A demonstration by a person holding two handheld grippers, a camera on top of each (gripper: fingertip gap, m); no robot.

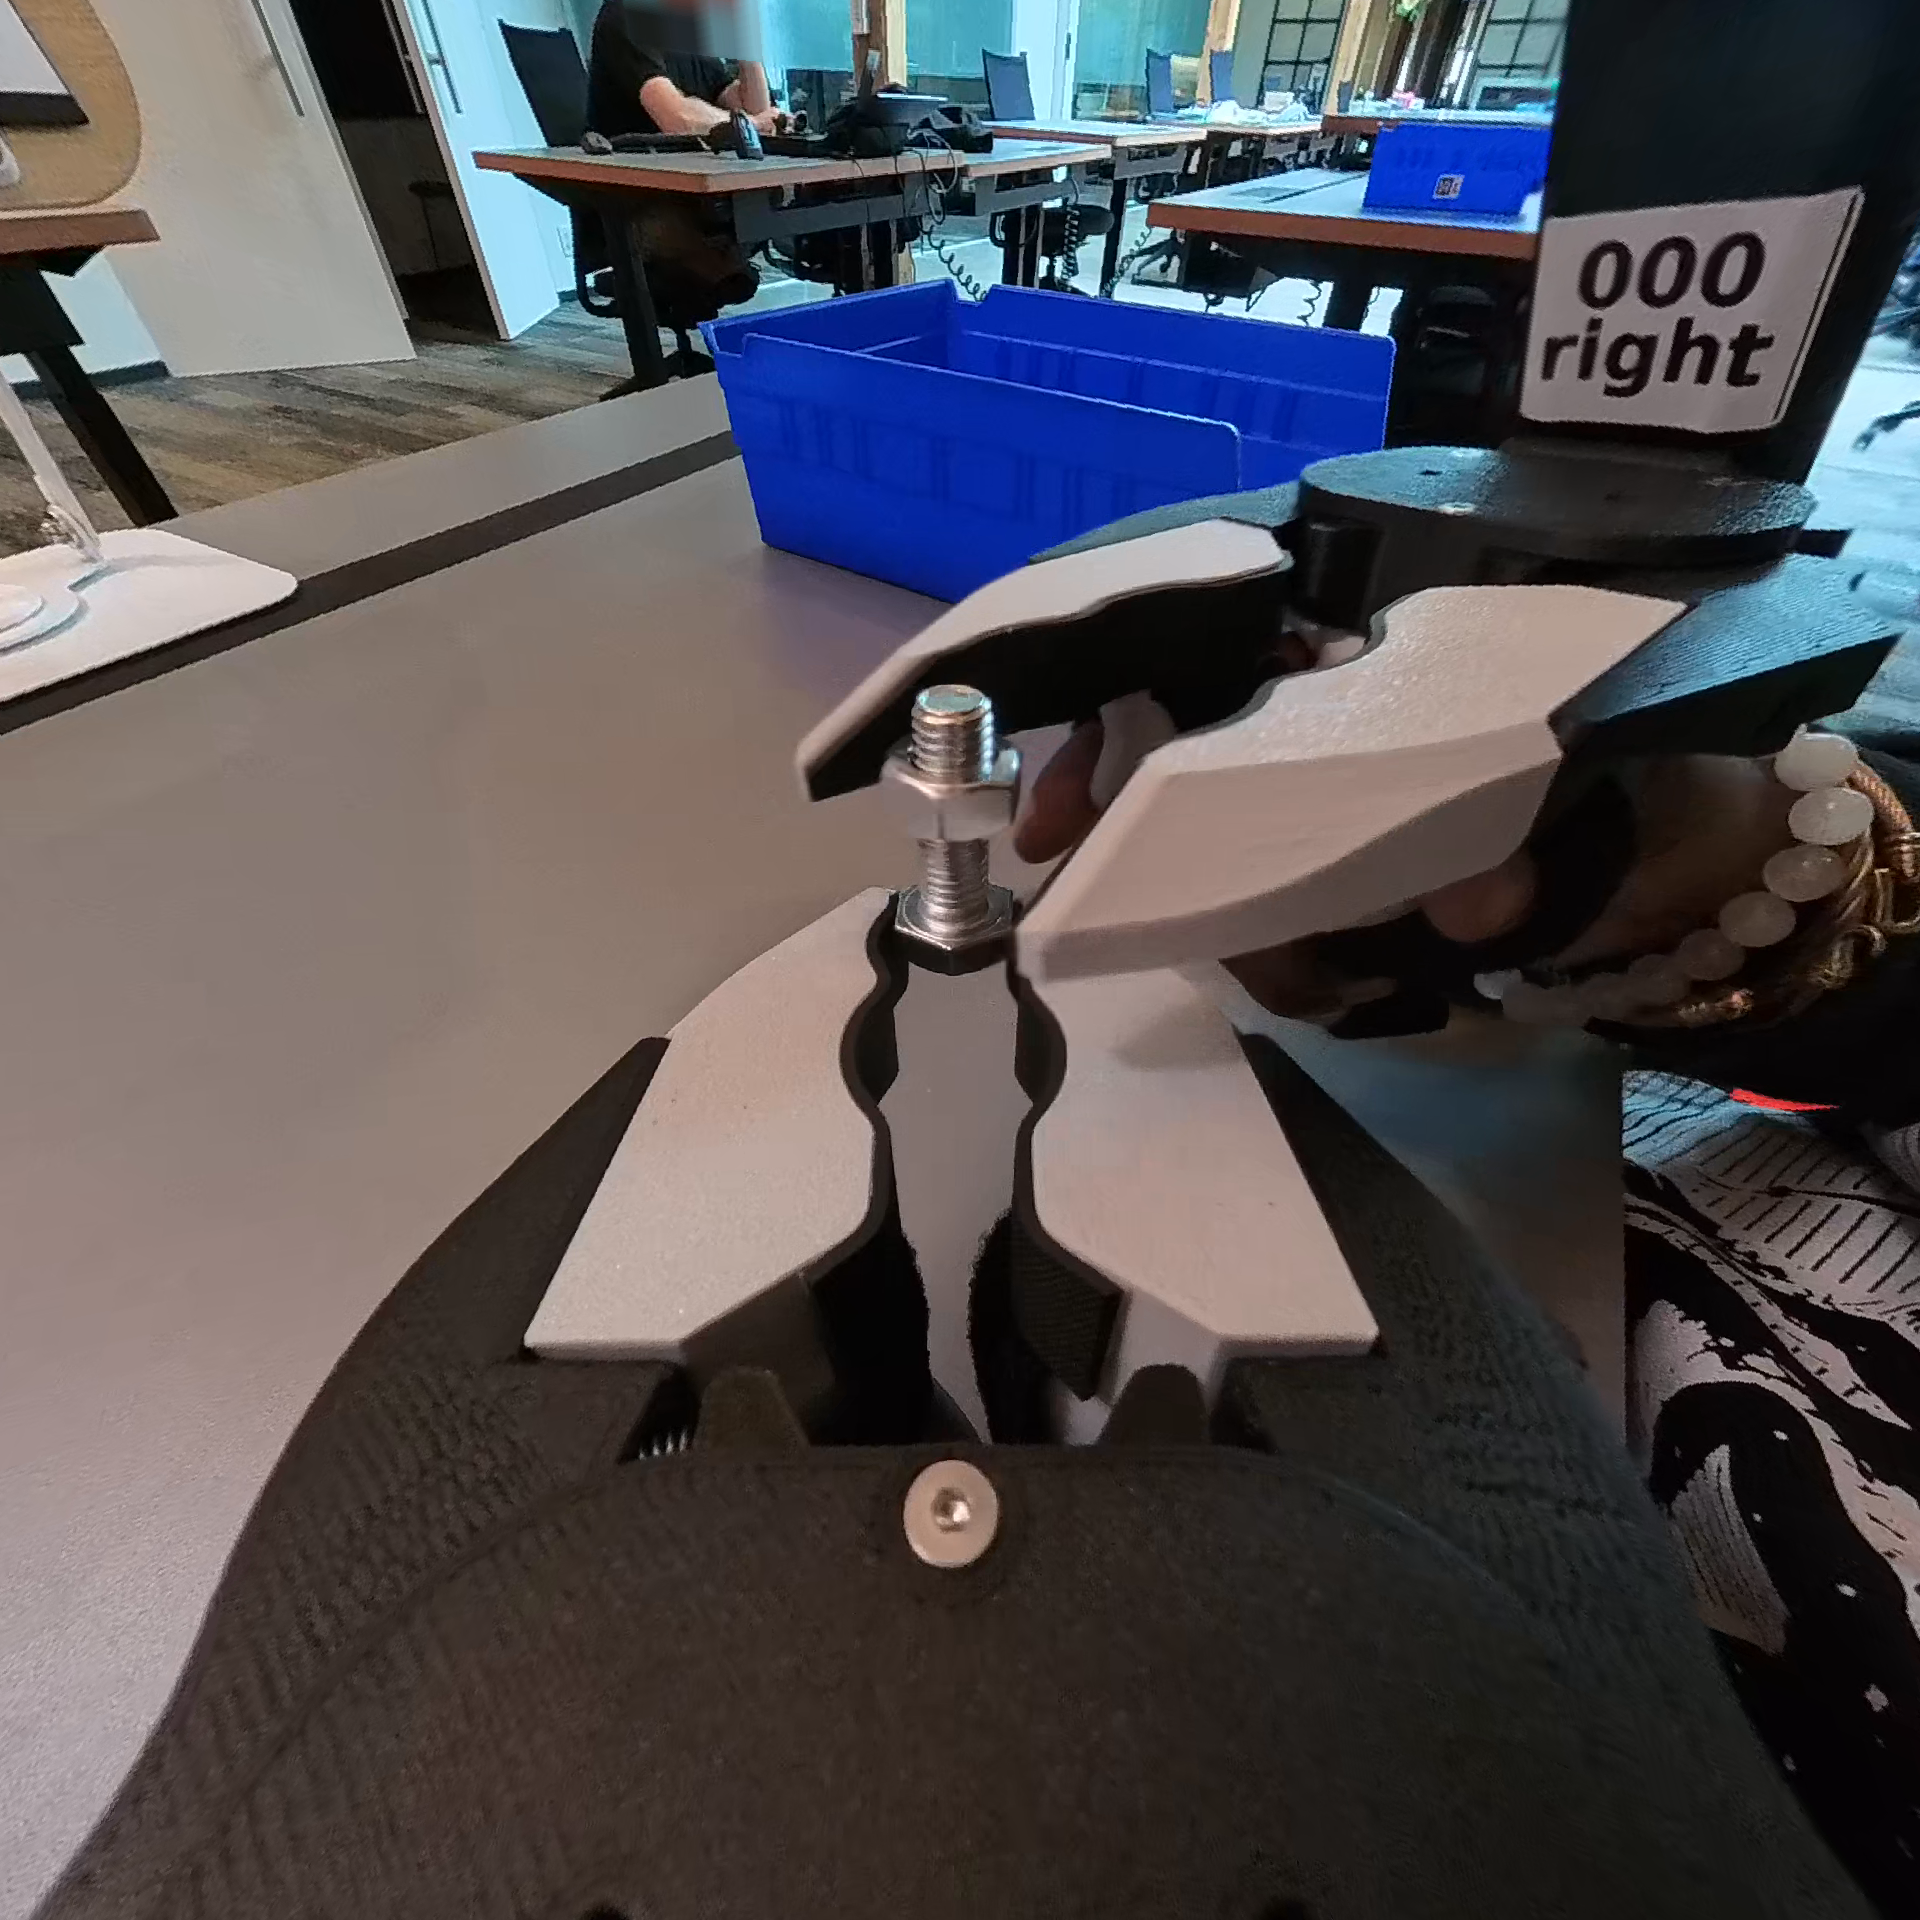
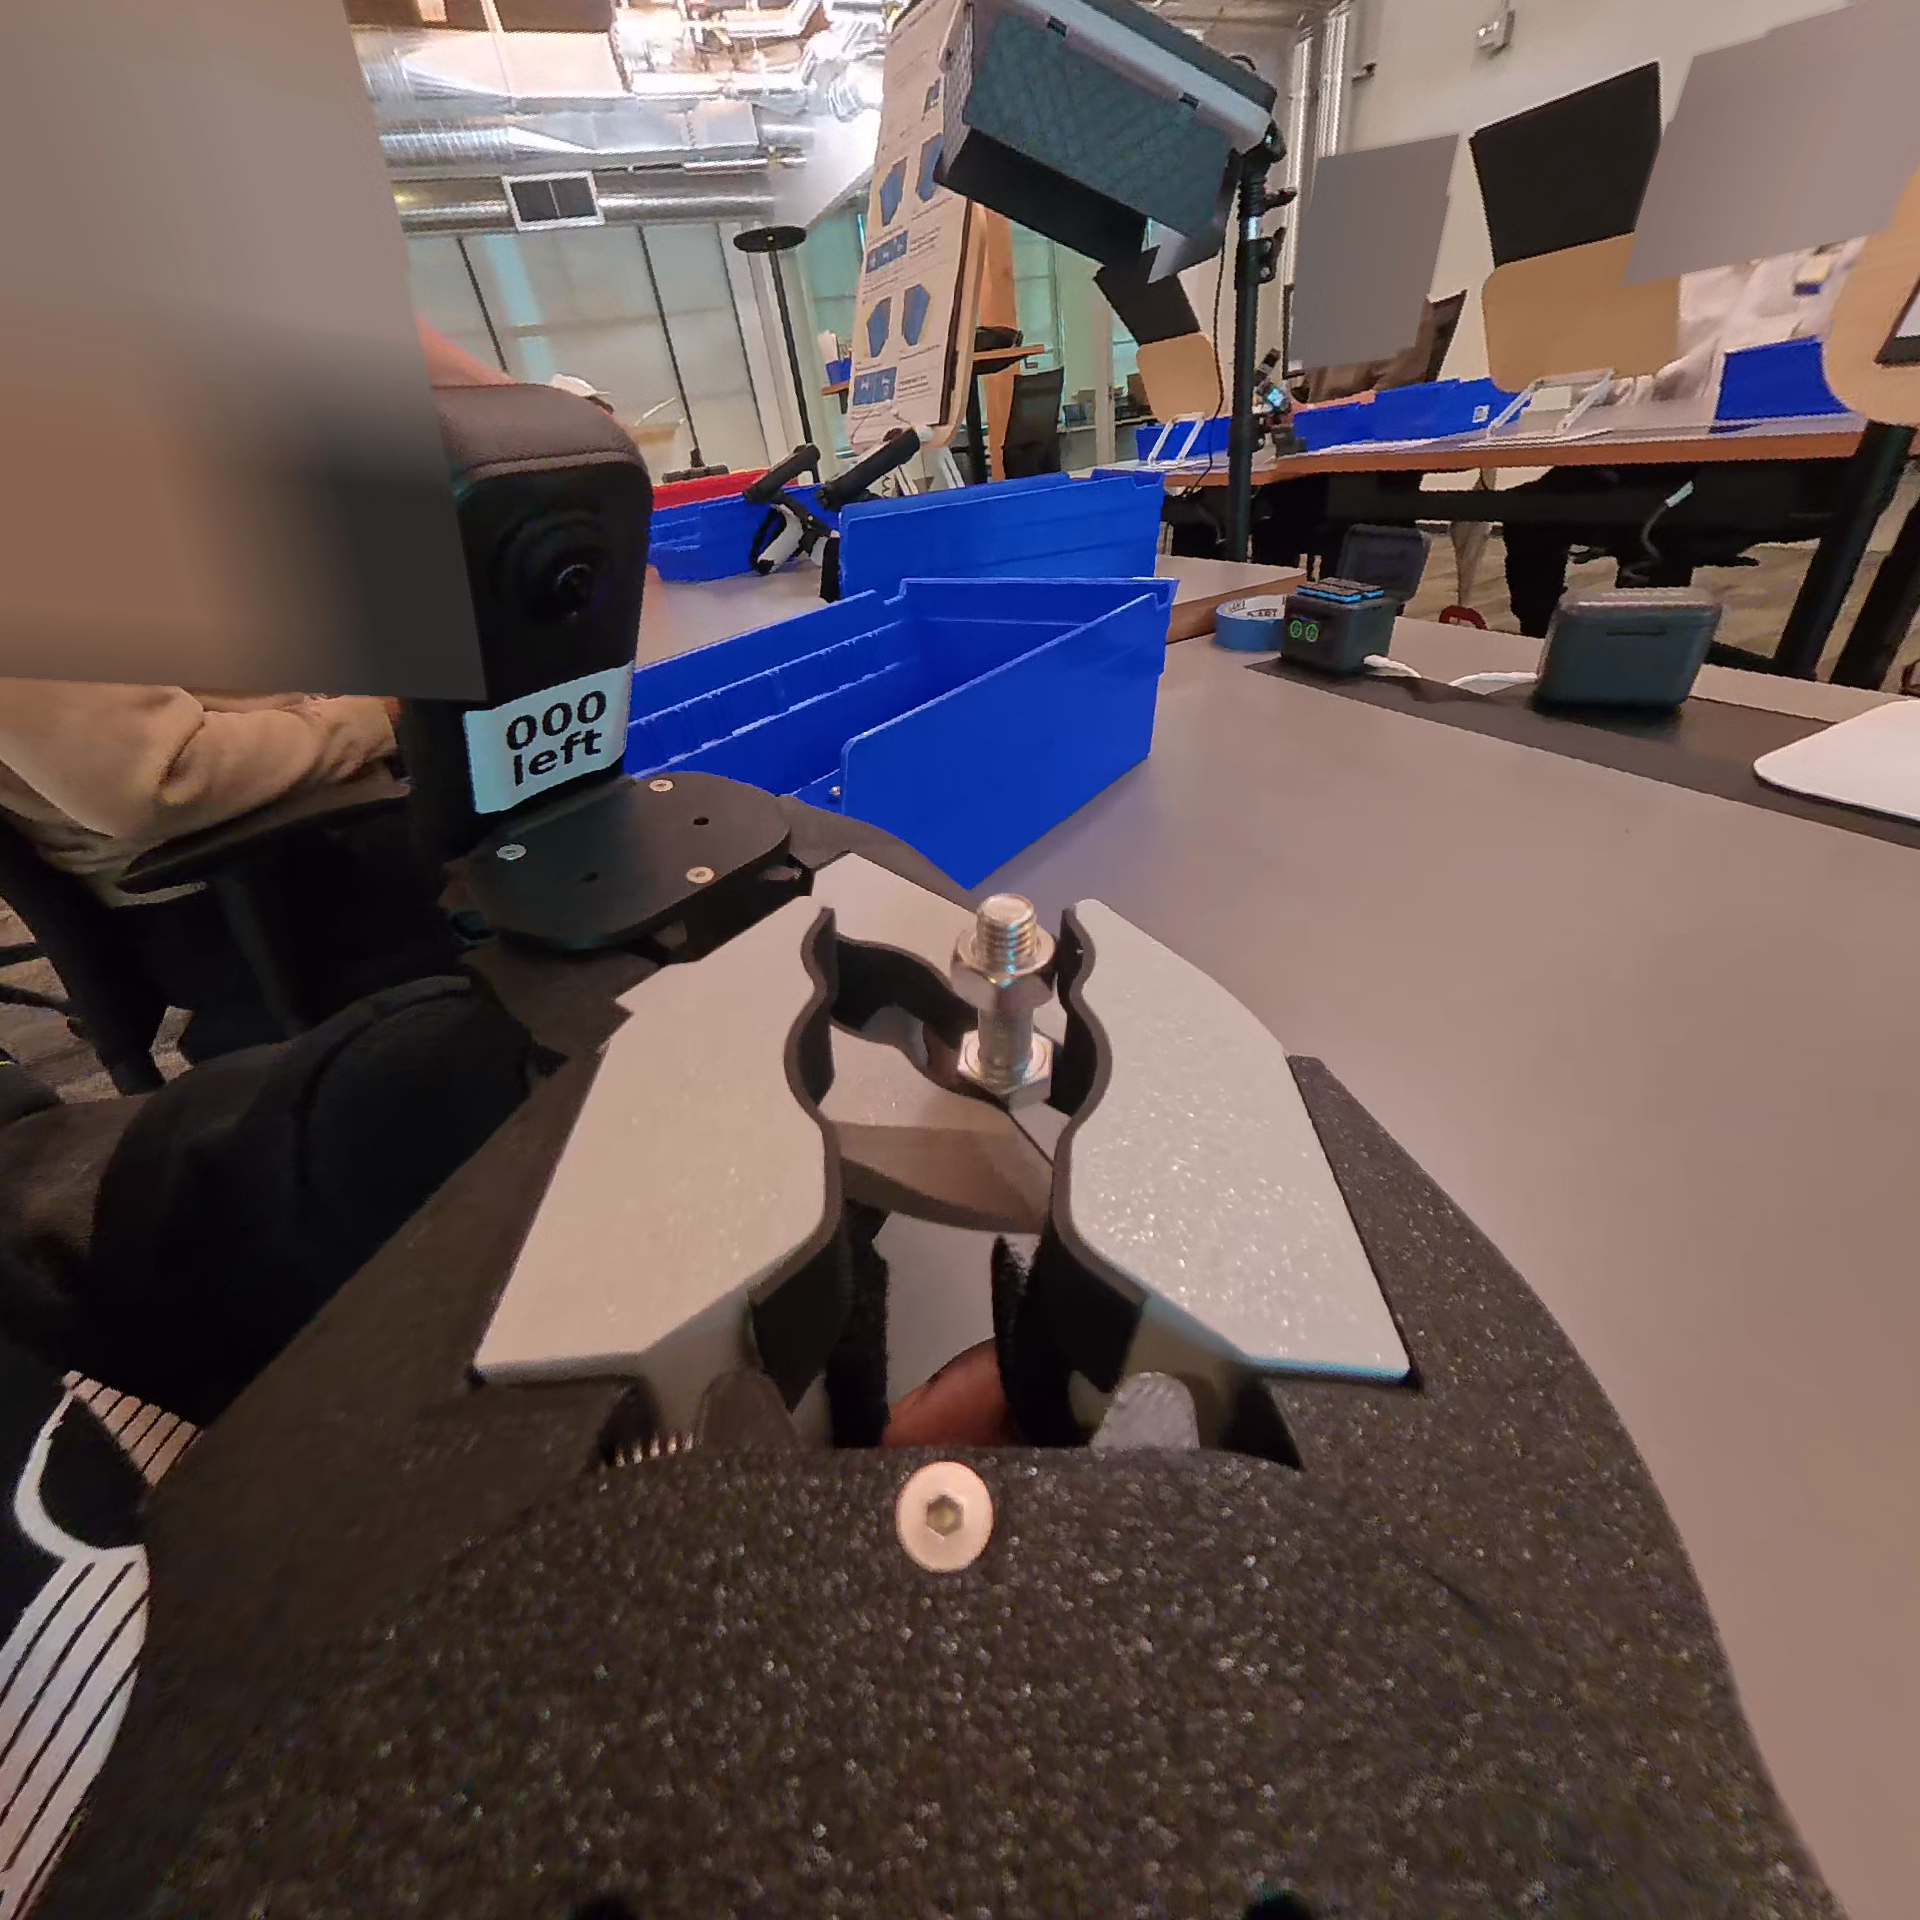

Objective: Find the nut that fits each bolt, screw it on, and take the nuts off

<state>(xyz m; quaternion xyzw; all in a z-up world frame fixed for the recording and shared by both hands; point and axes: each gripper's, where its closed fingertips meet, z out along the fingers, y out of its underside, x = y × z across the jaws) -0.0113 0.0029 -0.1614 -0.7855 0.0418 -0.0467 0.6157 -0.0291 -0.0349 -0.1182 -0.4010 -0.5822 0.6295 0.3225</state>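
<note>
Bolt [image 1: 951, 821], silver, threaded: we found it standing upright over the grey table [image 1: 364, 831], shank pointing up, its hex head gripped between the tips of the left gripper [image 1: 951, 940]. Both of that gripper's pads pressed on the head, the jaws otherwise nearly closed.

Nut [image 1: 951, 790], silver, hexagonal: we found it seated on the bolt's thread, a few turns down from the top end, with bare thread showing above and a longer stretch of bare thread below, down to the head.

Right gripper [image 2: 940, 982]: we recorded it reaching in from the right, level with the nut, its jaws parted wider than the nut. The right finger [image 2: 1081, 966] stood at or just beside the nut; we could not tell whether it touched. The left finger stood well apart. We counted nothing as held.

Blue bin [image 1: 1039, 436], divided: it stood on the far side of the table, beyond both grippers. We could not make out its contents with any certainty.

Progress, as we judged it: a fitting nut was matched to this bolt and started on the thread. Whether it was being wound on or off, we could not say. Any further bolts and nuts were not in view.
</note>
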